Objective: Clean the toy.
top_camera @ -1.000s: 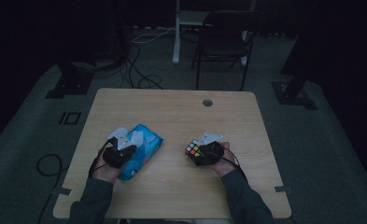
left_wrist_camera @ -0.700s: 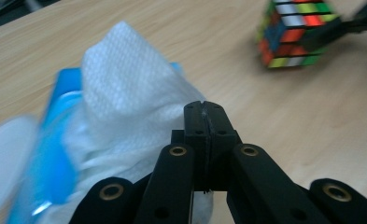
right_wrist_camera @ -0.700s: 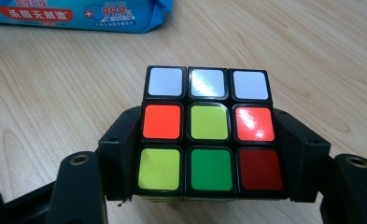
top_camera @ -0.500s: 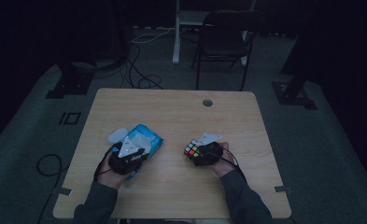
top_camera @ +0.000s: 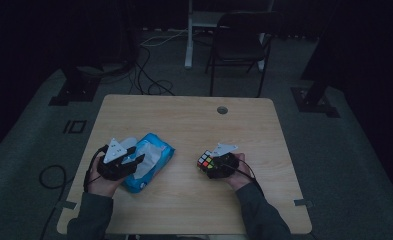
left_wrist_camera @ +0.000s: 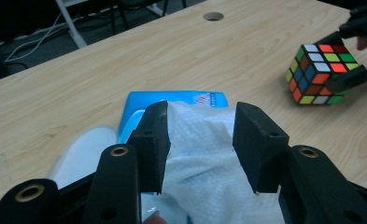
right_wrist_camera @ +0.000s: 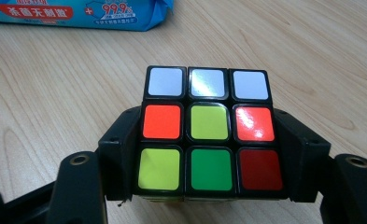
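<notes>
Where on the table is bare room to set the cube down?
Bare wood runs across the far half up to the cable hole, and between wipes pack and cube. Crowded: near left, around left gripper and pack.

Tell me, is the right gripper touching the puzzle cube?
Touching. In the right gripper view, both jaws of the right gripper press the cube's sides.

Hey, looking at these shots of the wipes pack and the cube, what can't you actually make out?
- Left gripper view: whether the jaws pinch the white wipe; it lies between them with gaps showing.
- Same view: the wipes pack opening, covered by the wipe and jaws.
- Right gripper view: the cube underside and sides, hidden by the jaws; the pack's label is cut off by the top edge.
- High view: cube colours are too small and dim.
</notes>
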Available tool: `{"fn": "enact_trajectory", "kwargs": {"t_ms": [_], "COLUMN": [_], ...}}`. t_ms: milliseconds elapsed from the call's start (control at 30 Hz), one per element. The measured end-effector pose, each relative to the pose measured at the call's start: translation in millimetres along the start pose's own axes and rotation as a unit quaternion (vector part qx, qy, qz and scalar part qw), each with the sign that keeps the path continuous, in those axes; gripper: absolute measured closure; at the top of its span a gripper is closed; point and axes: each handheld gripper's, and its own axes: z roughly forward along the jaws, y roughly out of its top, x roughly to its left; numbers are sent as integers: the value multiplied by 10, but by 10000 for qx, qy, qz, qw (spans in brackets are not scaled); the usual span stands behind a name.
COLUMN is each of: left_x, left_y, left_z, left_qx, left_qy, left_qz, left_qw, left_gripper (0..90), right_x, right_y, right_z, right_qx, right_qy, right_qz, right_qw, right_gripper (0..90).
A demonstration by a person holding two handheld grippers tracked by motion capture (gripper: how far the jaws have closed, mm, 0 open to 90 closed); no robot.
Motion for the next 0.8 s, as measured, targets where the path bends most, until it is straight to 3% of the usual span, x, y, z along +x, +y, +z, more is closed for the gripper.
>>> {"fn": "enact_trajectory", "kwargs": {"t_ms": [100,233,300,400,500,633,800], "left_x": [12,60,79,60,57,102,149], "left_y": [-5,-90,-134,-153,-148,-145,-137], "left_z": [74,325,444,569,654,674,611], "left_qx": [159,487,623,766,928,895,734], "left_qy": [103,54,-80,-89,49,-106,-242], "left_qz": [27,-5,-47,36,10,-204,-345], "left_qw": [9998,9988,9980,9970,9957,9957,9964], "left_gripper": [546,478,448,437,524,676,701], "right_x": [5,11,13,4,-3,1,-10], "right_y": [-1,6,8,4,0,-4,-22], "right_z": [0,3,1,4,9,1,-5], "right_qx": [-8,-25,-36,-11,0,-9,-20], "right_qy": [4,16,20,26,17,26,18], "right_qz": [-6,-21,-25,-7,8,23,47], "right_qw": [10000,10000,10000,10000,10000,10000,10000], "right_gripper": [339,338,338,338,339,338,338]}}
